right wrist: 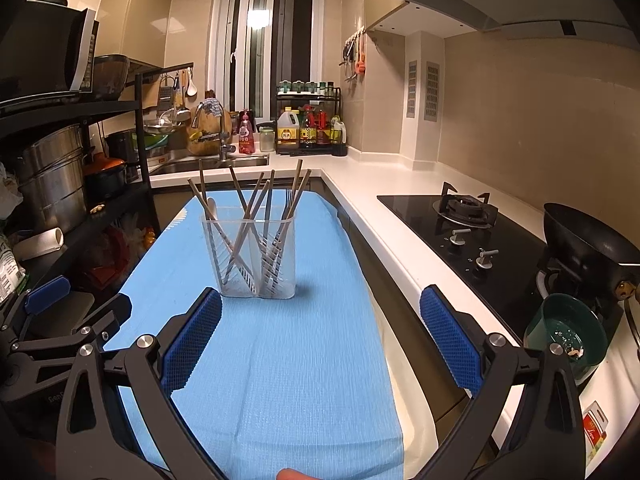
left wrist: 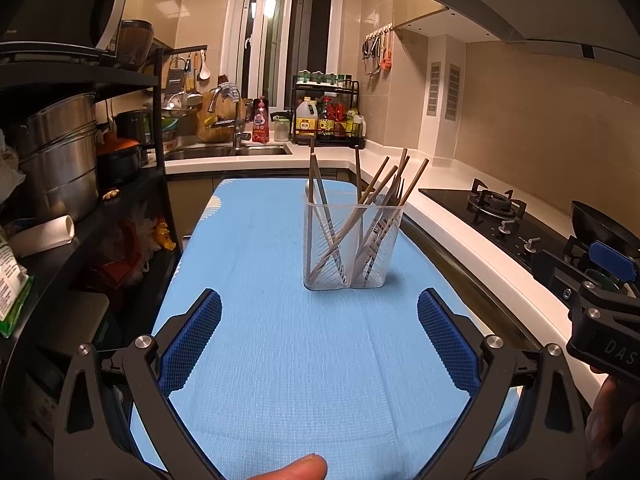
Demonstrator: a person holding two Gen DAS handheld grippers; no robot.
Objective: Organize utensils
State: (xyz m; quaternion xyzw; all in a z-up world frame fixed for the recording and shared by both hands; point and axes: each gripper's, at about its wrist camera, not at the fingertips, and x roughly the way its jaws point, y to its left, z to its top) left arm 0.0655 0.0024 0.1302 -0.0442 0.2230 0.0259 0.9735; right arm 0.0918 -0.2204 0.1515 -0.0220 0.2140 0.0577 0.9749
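While both grippers hang wide apart and hold nothing, the holder stands upright on the blue cloth over the tabletop, ahead of each of them and well clear of their fingertips. From the left gripper it lies forward and slightly to the right of the line between the fingers; from the right gripper it lies forward and to the left, beyond the left finger's tip. Neither seems clearly nearer; the left lines up with it a little better, I judge.

One holder is in view, clear plastic, with a pinch at the base that suggests two compartments. The chopsticks lean in it with their long axes steeply tilted, tops fanning outward above the rim, so any pick would have to come from above onto a free top end, with the gripper closing across the stick. About eight or nine long sticks show; crossing and overlap keep the count from being exact. One fork stands among those on the right side, and one pale spoon rests against the left wall. Nothing loose lies on the cloth, so the sorting looks nearly or fully done, or else it is to be done within the holder.
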